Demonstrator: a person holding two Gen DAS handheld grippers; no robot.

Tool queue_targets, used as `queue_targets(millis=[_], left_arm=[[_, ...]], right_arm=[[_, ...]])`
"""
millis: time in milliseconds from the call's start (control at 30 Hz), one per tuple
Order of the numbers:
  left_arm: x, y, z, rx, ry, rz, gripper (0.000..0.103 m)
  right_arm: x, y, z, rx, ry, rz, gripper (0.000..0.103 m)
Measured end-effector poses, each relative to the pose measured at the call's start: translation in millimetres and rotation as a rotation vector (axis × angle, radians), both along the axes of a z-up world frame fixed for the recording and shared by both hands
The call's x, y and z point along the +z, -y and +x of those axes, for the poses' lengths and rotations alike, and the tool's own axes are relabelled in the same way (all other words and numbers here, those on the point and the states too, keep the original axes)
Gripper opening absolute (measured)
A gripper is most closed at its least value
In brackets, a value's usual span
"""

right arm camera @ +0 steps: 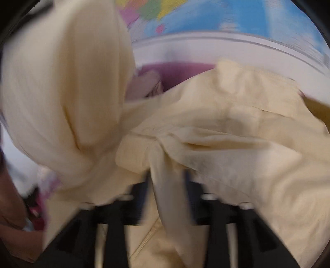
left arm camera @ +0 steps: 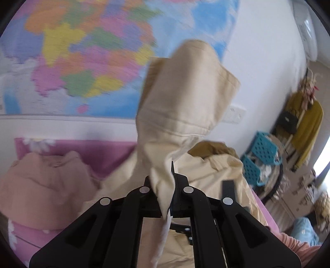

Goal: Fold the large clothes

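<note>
A large cream garment (left arm camera: 181, 99) hangs in the air in the left wrist view, and its sleeve end rises above my left gripper (left arm camera: 166, 185), which is shut on a fold of it. The rest of the garment drapes down over the pink bed (left arm camera: 99, 152). In the right wrist view the same cream garment (right arm camera: 216, 127) fills most of the frame, blurred. My right gripper (right arm camera: 168, 181) is shut on a bunched fold of it, and a lifted part hangs at the left.
A pink-beige garment (left arm camera: 43, 185) lies on the bed at the left. A coloured wall map (left arm camera: 82, 57) hangs behind. At the right are blue baskets (left arm camera: 259, 152) and a rack with yellow clothes (left arm camera: 307, 132). The map (right arm camera: 226, 16) also shows in the right wrist view.
</note>
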State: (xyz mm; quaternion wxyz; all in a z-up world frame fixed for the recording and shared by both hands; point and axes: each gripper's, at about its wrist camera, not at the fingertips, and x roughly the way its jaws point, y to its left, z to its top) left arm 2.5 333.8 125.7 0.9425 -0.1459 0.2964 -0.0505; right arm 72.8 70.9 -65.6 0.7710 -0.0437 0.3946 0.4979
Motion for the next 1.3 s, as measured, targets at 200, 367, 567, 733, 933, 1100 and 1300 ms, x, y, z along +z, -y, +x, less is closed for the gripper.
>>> queue_targets(millis=[200,367,567,733,933,1100,1300], left_arm=[[-36.1,68.8,47.8,-0.139,-0.091,0.058,0.004],[-94.9,134.7,85.1,-0.249,-0.235,0.155,0.004],[-161.8,177.7,93.6,-0.357,-0.414,0.206,0.016],[-151.2,173.1,68.9,-0.363,-0.362,0.192,0.066],[-121.6,145.4,21.7,-0.350,-0.237,0.250,0.072],[-120.7,99.2,15.2,-0.219,-0.250,0.284,0.075],[-135.3,46.5,34.9,-0.081,-0.311,0.237,0.073]], right_arm=[[32.8,113.1,7.3,-0.149,-0.028,0.192,0.049],[33.8,190.0,17.0,-0.276,-0.056,0.279,0.057],[4.6,214.1,33.5,-0.294,-0.207,0.365,0.068],[-11.9,193.6,40.5,-0.311,-0.221,0.272,0.078],[-16.0,169.9,43.0,-0.251,-0.208,0.195,0.051],[4.9,164.9,32.4,-0.297,-0.008,0.080,0.004],[29.2,182.1,38.7,-0.377,0.124,0.089,0.004]])
